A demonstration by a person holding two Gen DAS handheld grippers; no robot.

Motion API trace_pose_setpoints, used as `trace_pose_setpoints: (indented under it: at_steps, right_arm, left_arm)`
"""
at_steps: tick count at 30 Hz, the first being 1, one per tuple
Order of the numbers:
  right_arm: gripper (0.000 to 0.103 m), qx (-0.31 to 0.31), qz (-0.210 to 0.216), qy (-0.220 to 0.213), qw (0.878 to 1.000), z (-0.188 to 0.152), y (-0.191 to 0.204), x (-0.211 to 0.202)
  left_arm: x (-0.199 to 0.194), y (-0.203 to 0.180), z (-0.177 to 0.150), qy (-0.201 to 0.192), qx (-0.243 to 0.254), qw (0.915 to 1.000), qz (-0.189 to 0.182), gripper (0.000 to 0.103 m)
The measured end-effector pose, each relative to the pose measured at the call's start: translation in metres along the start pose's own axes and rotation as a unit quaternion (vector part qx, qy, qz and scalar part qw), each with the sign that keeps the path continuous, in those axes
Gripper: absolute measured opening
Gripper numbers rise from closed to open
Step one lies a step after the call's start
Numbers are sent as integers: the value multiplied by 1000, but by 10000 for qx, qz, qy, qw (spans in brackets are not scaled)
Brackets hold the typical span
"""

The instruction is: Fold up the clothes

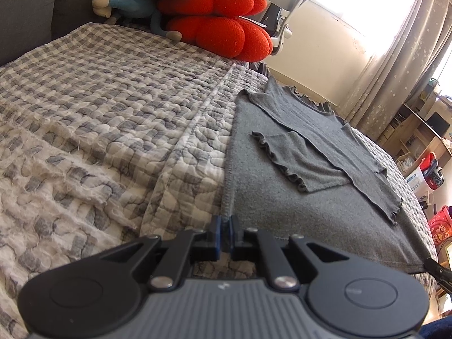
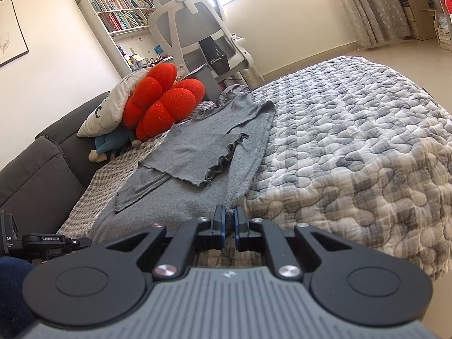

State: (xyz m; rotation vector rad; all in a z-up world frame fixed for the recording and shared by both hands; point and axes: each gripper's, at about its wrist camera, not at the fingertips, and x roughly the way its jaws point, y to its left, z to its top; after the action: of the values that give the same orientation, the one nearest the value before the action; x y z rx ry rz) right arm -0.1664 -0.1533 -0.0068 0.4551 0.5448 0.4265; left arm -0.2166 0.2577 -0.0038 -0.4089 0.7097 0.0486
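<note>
Left wrist view: left gripper (image 1: 225,227) at bottom centre, jaws nearly closed, pinching the near hem corner of the grey top (image 1: 305,197). Fabric edge runs up from the pads along the left side of the garment. The top lies flat on the checked quilt (image 1: 99,118), filling the right-centre of the frame. Both sleeves are folded inward across the body; one ruffled cuff (image 1: 271,152) sits mid-frame, ruffled neckline at upper right of the garment. The right gripper's tip (image 1: 436,269) shows at the lower right edge, at the other hem corner.

Right wrist view: right gripper (image 2: 230,220) at bottom centre, jaws nearly closed on the hem corner of the top (image 2: 197,152); a bit of grey fabric shows between the pads. Garment extends from the pads toward upper left of centre, sleeves folded in, ruffled cuff (image 2: 226,158) mid-frame. Quilt (image 2: 353,141) fills the right half. Left gripper (image 2: 56,243) visible at the lower left edge, at the hem.

Background: red cushion (image 2: 161,101) and white pillow (image 2: 113,107) at the far end of the bed, blue plush toy (image 2: 108,145) beneath them, office chair (image 2: 197,28) behind, bookshelf (image 2: 118,11) upper left, curtain (image 1: 395,65) upper right in left wrist view.
</note>
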Motion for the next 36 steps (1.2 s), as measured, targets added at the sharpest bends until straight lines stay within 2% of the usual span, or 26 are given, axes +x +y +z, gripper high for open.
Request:
trace_pose_setpoints:
  at_steps: [5, 16, 21, 24, 28, 32, 36]
  right_arm:
    - [9, -94, 146, -192, 9997, 13, 4, 1]
    - [9, -424, 93, -511, 9977, 43, 9, 19]
    - [9, -395, 75, -551, 9977, 53, 2, 34]
    - [9, -317, 9, -473, 9984, 58, -4, 47]
    - [10, -354, -283, -298, 9985, 57, -14, 64]
    - [10, -209, -339, -121, 9991, 53, -27, 73]
    - [12, -206, -353, -127, 9991, 52, -28, 72]
  left_arm:
    - [-6, -3, 11, -50, -91, 9999, -124, 6]
    - [-3, -28, 46, -297, 201, 9994, -29, 6]
    - [11, -33, 65, -338, 271, 9990, 115, 6]
    - [27, -31, 73, -224, 109, 9995, 192, 6]
    - [47, -23, 75, -72, -263, 9993, 270, 6]
    - [61, -23, 75, 16, -269, 9988, 398, 29]
    - [63, -26, 73, 31, -85, 9991, 411, 33]
